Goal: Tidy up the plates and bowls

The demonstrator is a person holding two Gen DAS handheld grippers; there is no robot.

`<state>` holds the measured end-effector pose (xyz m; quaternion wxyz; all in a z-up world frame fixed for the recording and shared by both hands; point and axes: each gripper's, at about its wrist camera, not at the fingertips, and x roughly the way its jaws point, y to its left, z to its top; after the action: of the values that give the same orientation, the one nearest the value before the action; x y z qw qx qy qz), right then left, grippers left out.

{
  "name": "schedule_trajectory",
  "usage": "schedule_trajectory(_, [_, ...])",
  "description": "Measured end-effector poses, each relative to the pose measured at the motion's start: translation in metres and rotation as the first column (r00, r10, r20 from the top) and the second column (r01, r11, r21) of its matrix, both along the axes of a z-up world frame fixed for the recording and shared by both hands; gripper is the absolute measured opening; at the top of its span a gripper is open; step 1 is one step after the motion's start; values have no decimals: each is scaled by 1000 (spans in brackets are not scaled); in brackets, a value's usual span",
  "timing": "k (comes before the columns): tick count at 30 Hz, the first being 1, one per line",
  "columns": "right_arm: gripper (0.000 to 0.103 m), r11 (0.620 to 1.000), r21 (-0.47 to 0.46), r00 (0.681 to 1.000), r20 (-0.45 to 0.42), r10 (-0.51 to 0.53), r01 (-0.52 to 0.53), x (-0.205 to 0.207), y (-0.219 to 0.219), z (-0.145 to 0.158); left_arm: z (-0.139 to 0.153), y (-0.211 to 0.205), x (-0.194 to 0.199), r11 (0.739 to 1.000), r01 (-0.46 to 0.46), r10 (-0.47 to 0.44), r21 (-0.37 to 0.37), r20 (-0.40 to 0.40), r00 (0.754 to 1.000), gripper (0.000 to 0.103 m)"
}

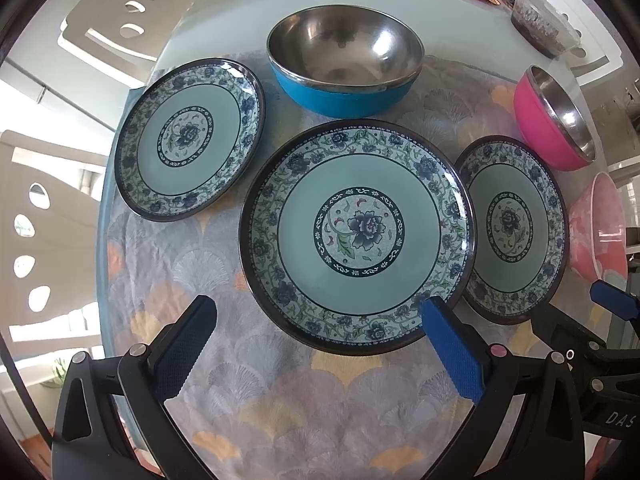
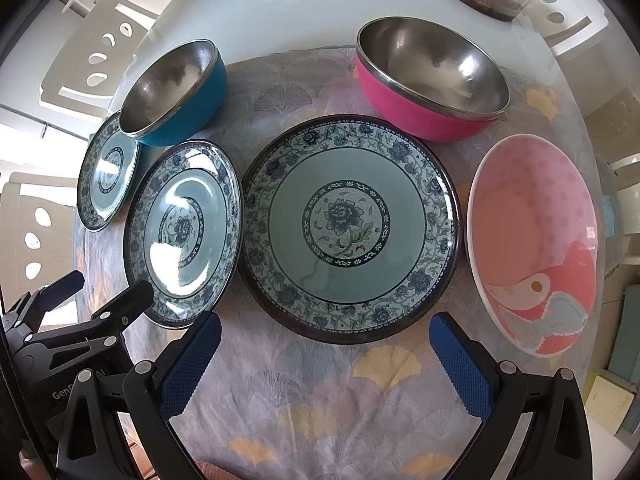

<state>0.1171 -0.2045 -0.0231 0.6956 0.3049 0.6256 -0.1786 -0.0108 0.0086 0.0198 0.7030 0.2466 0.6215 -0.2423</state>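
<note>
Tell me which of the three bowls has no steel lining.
The pale pink bowl with a cartoon printed inside, at the right end of the table. The blue bowl and the hot-pink bowl both show bare metal interiors.

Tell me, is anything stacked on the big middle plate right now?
No, the large floral plate lies bare on the cloth, with nothing on it.

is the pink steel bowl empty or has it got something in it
Empty. The right wrist view looks straight into the pink steel bowl and shows only bare, shiny metal with reflections. It stands upright on the tablecloth.
</note>
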Motion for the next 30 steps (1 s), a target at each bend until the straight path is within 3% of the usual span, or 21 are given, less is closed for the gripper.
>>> schedule_trajectory(14, [103,999,-9,999,26,38,-38,-3,14,15,14,26,9,999,-49,49,-15,-5,999,102])
schedule_trajectory(18, [103,988,-46,987,64,151,-148,11,18,42,39,36,32,997,-74,76,-29,48,996,102])
schedule_trajectory(21, [103,968,-65,965,85,246,-241,35,22,58,48,50,52,983,-175,179,-57,60,982,102])
schedule_trajectory(25, [103,936,-94,932,102,347,-338,79,15,65,24,64,65,954,-294,296,-49,31,955,102])
schedule_trajectory(30, [103,877,-124,879,51,474,-465,134,18,21,-33,69,57,937,-348,347,1,-82,934,101])
